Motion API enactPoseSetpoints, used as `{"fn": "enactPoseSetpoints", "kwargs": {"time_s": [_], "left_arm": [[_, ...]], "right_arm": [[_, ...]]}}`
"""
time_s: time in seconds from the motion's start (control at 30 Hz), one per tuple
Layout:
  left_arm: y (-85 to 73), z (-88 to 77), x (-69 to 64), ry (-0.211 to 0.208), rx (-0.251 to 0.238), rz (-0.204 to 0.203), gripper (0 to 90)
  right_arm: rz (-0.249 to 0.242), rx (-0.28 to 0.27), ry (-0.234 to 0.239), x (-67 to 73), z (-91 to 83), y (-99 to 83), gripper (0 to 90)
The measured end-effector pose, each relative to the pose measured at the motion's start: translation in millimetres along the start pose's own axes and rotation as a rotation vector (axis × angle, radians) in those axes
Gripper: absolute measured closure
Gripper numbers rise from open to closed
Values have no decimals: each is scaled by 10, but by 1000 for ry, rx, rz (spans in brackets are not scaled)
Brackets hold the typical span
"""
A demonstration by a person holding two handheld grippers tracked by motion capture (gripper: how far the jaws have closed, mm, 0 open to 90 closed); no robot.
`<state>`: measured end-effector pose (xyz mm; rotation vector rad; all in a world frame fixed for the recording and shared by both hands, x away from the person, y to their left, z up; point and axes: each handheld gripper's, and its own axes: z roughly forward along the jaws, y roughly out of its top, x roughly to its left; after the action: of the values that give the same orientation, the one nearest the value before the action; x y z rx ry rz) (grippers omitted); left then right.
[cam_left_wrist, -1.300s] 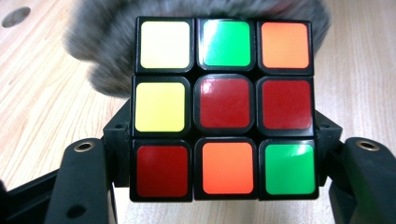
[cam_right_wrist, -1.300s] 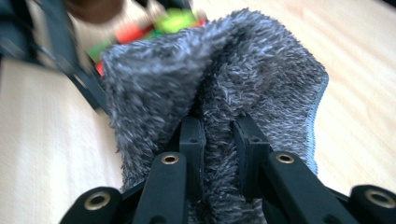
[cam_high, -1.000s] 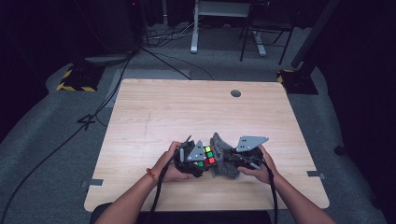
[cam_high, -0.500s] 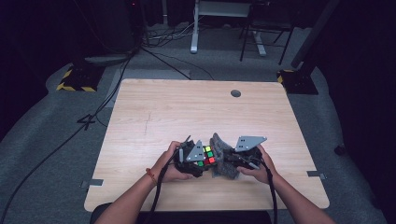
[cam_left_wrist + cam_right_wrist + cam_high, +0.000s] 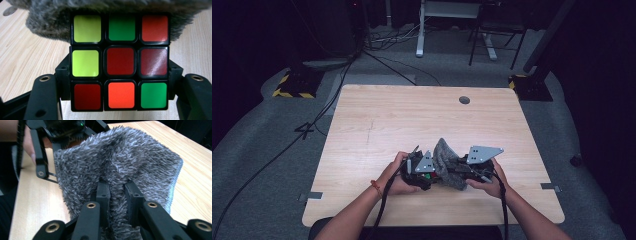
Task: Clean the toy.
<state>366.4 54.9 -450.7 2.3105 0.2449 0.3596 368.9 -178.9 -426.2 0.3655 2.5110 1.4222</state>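
A scrambled puzzle cube [image 5: 120, 62] with red, green, yellow and orange stickers sits between my left gripper's black jaws, which press on its two sides; my left gripper [image 5: 424, 172] is shut on it near the table's front edge. A fuzzy grey cloth [image 5: 120, 167] is pinched in a fold by my right gripper [image 5: 117, 195], which is shut on it. The cloth [image 5: 444, 157] lies against the cube's far face and drapes over its top [image 5: 100, 7]. The two grippers face each other, with the right gripper [image 5: 464, 172] just right of the left one.
The light wooden table [image 5: 412, 120] has a round grommet hole [image 5: 464, 100] at its far side. Beyond the table stand a desk leg, chair legs and cables on grey carpet. Yellow-black hazard tape [image 5: 292, 92] marks the floor at far left.
The grey cloth has shifted left over the cube, hiding most of its coloured face from above. Both hands stay in nearly the same spot.
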Motion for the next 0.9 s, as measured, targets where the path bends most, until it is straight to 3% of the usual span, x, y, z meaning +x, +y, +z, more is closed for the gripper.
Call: {"fn": "enactPoseSetpoints", "kwargs": {"time_s": [0.17, 0.3, 0.5, 0.67, 0.8, 0.87, 0.9], "left_arm": [[11, -65, 2, 9, -23, 2, 334], [23, -140, 16, 17, -73, -15, 334], [29, -152, 20, 14, -99, -22, 333], [25, -137, 21, 6, -108, -24, 329], [39, -70, 1, 2, -61, -14, 320], [36, 4, -41, 21, 3, 19, 323], [28, 30, -55, 19, 6, 29, 325]], "right_arm": [[18, 58, -20, -68, 50, -88, 765], [47, 109, -31, -138, 93, -202, 765], [82, 111, -11, -179, 125, -239, 764], [92, 80, 19, -175, 128, -248, 765], [107, 12, 57, -171, 84, -210, 765], [75, 3, 62, -104, 85, -146, 764], [53, 11, 54, -67, 91, -117, 764]]}}
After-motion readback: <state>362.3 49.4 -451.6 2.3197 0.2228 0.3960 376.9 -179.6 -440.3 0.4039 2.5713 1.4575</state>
